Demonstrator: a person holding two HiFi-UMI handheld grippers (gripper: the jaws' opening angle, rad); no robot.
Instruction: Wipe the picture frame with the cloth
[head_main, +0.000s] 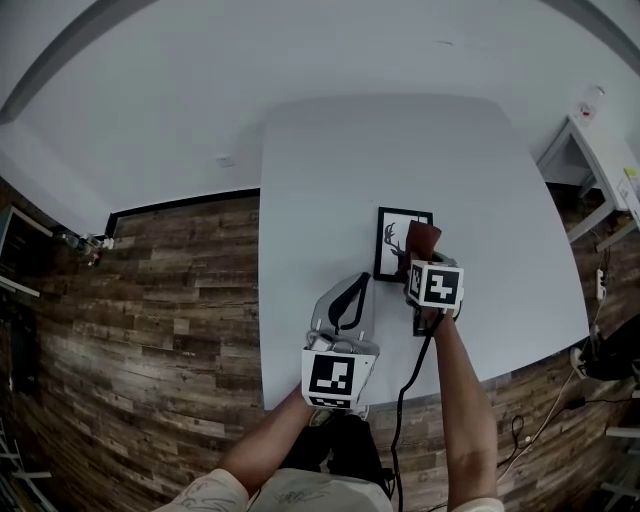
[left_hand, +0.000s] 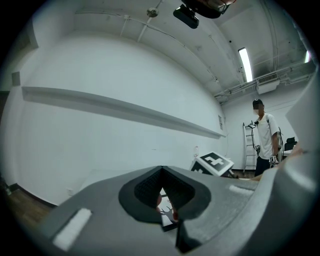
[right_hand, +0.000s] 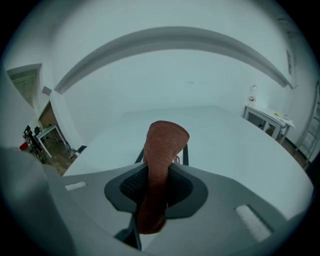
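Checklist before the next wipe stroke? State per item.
1. Cloth gripped: ok, the right gripper is shut on it.
2. Cloth over frame: ok, it overlaps the frame's right side in the head view.
3. Frame lying on the table: ok.
4. Left gripper off the frame: ok, it sits beside it, jaws together and empty.
5. Frame held steady: not ok, nothing pins it.
6. Cloth touching the frame: cannot tell.
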